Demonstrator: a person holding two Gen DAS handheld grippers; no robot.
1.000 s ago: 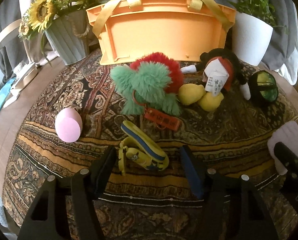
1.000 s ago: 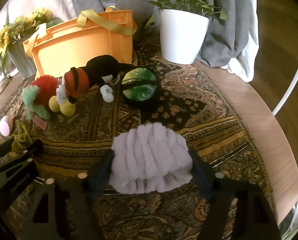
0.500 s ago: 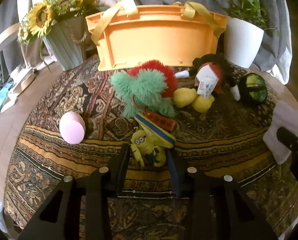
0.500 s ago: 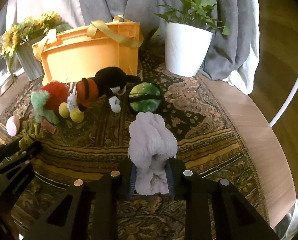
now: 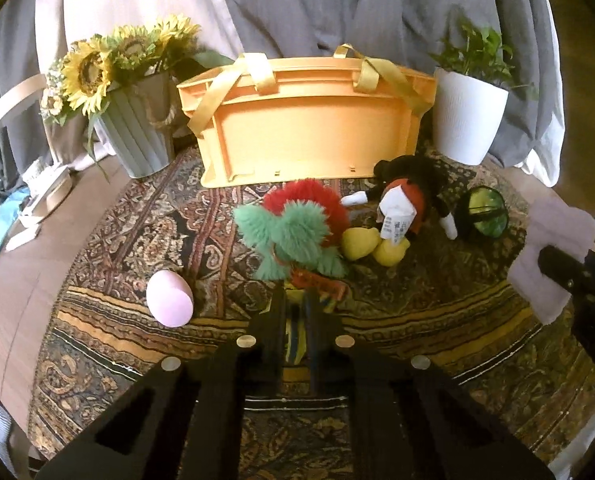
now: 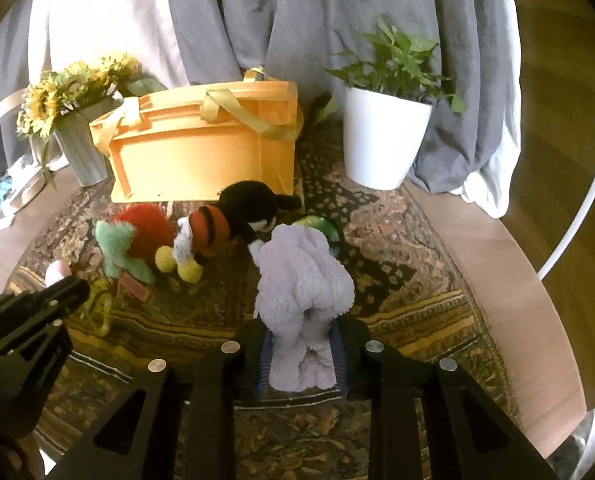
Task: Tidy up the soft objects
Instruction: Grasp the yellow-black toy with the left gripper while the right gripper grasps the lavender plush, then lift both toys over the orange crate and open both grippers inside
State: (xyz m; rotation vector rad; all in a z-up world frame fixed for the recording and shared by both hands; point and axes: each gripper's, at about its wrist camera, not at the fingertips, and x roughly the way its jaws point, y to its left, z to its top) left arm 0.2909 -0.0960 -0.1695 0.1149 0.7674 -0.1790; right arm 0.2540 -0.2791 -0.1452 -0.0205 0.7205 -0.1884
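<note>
Jaws on both my tongs have closed since a second ago, when each stood wide beside its toy. My left gripper (image 5: 295, 312) is now clamped on the yellow and blue figure toy (image 5: 296, 334), its jaws having just drawn in; the toy is lifted and mostly hidden between the fingers, only a yellow and blue sliver showing. My right gripper (image 6: 301, 344) is pinched tight on the lilac fleece plush (image 6: 303, 292), squeezed narrow where it earlier lay broad, and raised so that it covers most of the green ball (image 6: 322, 226).

Edges and room: the orange crate (image 5: 309, 128) stands at the far side of the patterned cloth (image 5: 129, 248), its opening not visible from here. The fuzzy red and green plush (image 5: 297, 232) and the black mouse doll (image 5: 407, 196) lie between my tongs and the crate. The pink egg (image 5: 169, 298) sits apart to the left. Bare table (image 6: 509, 280) lies right of the cloth. The sunflower vase (image 5: 137, 136) and white plant pot (image 5: 467, 120) flank the crate.

The doll's paper tag is unreadable.
</note>
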